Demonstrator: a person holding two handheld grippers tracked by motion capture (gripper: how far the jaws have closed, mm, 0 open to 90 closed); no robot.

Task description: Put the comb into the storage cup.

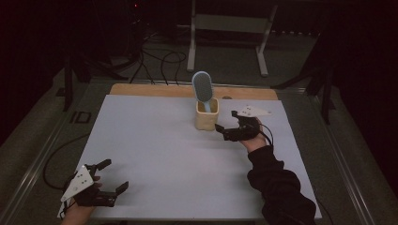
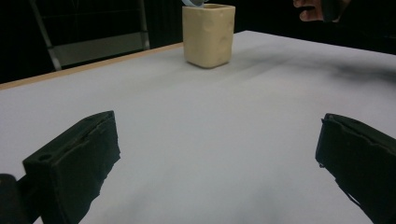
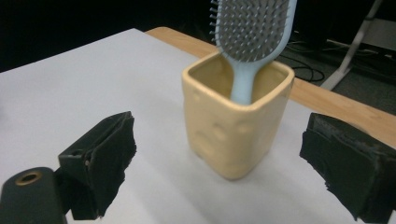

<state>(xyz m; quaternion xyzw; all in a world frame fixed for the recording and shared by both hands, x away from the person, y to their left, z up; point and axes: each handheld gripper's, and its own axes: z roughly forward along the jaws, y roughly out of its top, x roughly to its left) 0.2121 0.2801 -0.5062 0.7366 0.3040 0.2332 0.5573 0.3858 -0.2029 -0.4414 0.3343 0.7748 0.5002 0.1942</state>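
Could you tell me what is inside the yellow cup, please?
A light blue hairbrush stands handle-down in the yellow cup, its bristled head above the rim. The handle's lower end is hidden by the cup's wall.

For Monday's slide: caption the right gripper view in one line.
Open right gripper facing a yellow cup that holds a blue hairbrush, handle down.
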